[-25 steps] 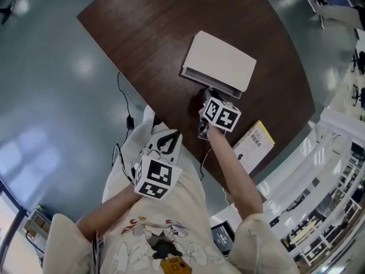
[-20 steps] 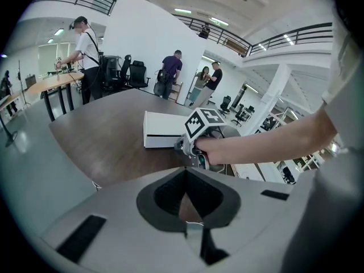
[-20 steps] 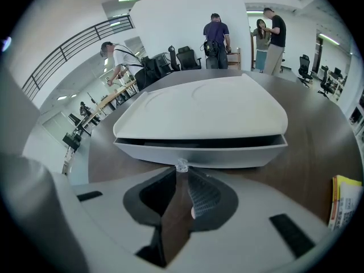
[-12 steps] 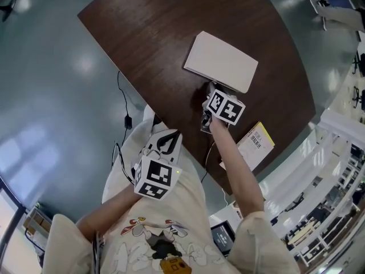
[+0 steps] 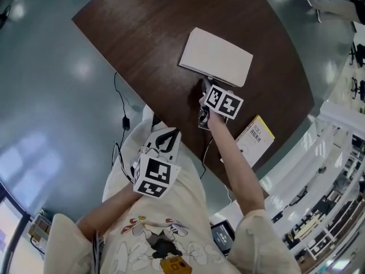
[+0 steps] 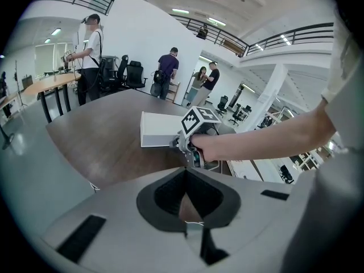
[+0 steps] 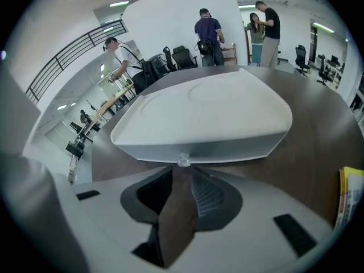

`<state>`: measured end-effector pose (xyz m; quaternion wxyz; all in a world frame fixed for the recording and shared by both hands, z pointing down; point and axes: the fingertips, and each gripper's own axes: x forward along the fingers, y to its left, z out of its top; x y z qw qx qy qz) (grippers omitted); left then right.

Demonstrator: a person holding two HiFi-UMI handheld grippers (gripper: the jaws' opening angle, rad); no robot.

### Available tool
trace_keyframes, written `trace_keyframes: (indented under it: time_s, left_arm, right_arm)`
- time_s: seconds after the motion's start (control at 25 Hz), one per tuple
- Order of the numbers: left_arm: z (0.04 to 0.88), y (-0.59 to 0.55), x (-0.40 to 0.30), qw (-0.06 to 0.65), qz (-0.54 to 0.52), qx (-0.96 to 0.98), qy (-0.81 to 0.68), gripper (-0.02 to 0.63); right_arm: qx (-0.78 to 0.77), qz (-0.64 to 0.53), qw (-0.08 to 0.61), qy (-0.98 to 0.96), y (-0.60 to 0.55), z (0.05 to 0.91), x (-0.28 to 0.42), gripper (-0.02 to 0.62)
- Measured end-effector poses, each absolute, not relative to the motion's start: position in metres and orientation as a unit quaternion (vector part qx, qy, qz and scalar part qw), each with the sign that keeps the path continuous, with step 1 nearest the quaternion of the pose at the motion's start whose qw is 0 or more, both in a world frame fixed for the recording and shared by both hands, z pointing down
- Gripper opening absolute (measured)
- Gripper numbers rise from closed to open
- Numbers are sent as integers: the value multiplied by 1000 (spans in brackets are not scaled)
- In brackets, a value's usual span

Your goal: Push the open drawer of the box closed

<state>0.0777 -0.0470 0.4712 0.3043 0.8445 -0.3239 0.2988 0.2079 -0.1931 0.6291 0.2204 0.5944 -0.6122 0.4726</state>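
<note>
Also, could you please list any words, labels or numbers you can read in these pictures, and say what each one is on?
No text here is legible enough to quote.
Booklet: dark print on its yellow cover, too small to read.
Marker cubes: black-and-white square patterns, no words.
Shirt: a cartoon print, no readable words.
Box: plain white, no print.

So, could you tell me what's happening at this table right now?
A person is working a white box on the dark table with hand-held tongs. The right tongs sit at the drawer front, just behind its clear knob; they have just been opening, with nothing between them. The drawer looks pushed in flush. The left tongs are shut and empty, held near the body.
</note>
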Motion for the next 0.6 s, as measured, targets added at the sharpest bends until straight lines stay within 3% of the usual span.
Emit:
trace_keyframes:
  time_s: [0.28, 0.6]
  left_arm:
    - [462, -46, 78, 291, 293, 855, -314, 6]
    - [429, -49, 68, 258, 261, 878, -307, 6]
  right_arm:
    - [599, 476, 191, -614, -175, 604, 203, 121]
    - [616, 405, 121, -665, -145, 498, 181, 19]
